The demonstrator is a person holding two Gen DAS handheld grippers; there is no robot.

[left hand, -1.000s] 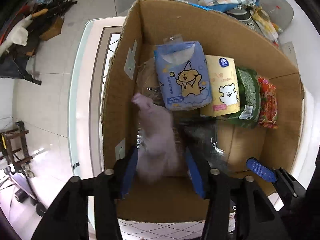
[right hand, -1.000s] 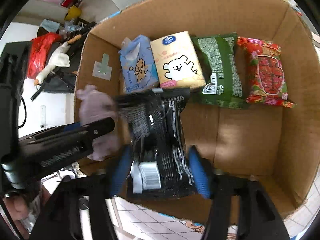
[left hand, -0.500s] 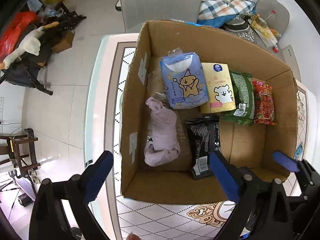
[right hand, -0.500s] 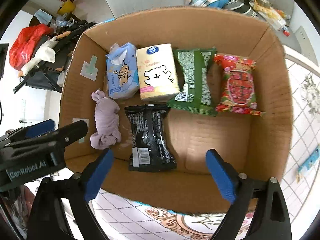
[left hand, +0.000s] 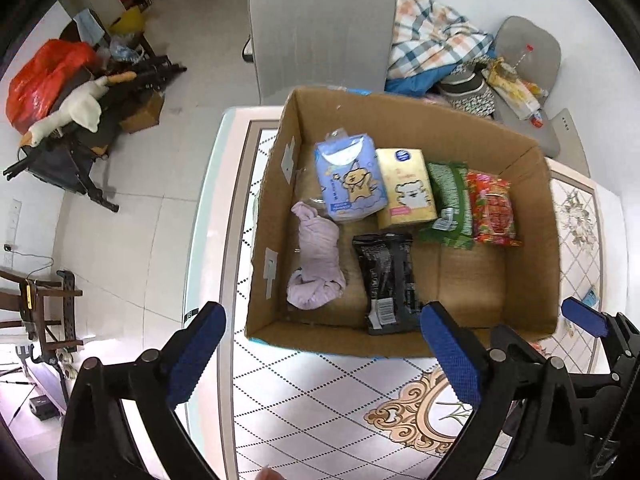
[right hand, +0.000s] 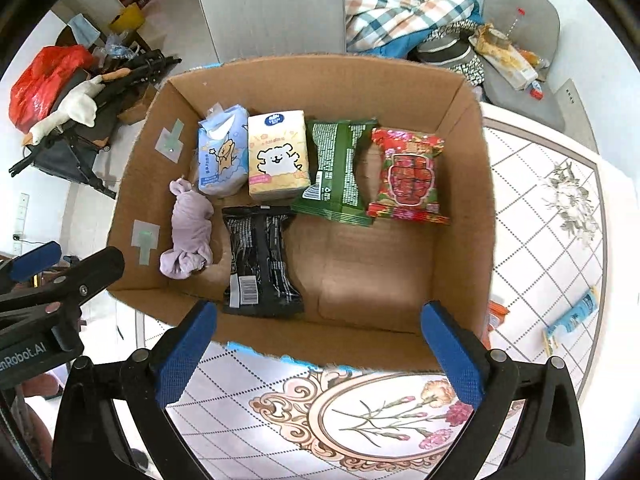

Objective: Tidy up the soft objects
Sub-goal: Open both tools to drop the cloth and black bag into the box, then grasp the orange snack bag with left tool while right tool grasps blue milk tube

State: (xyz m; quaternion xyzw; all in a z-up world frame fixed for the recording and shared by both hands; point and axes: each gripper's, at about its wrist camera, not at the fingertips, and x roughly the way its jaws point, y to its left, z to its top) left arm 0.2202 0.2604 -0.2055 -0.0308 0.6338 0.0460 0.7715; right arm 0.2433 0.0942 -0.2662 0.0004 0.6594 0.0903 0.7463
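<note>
While both our grippers hang above the near edge of the cardboard box (right hand: 460, 184), we look almost straight down into it. Its flaps stand up and it sits on a patterned table (right hand: 552, 208).

Along the far wall of the box lies a row of four packs, side by side and touching or nearly so: a blue tissue pack (right hand: 222, 152) at the left, a yellow tissue pack (right hand: 278, 156) next to it, a green packet (right hand: 340, 172), and a red packet (right hand: 408, 174) at the right. Nearer to us, a rolled purple cloth (right hand: 188, 232) lies by the left wall, and a black packet (right hand: 260, 260) lies just to its right, reaching the near wall. The right part of the box floor is bare cardboard.

Our left gripper (left hand: 324, 360) is spread wide with nothing between its blue pads; its jaws have just been opening. Our right gripper (right hand: 320, 356) is likewise released and holds nothing, its jaws having just opened further. The purple cloth and the black packet rest on the box floor, clear of both.

Outside the box, a small blue wrapper (right hand: 572, 316) lies on the table to the right, and a grey chair (right hand: 272, 8) stands beyond the far wall.
</note>
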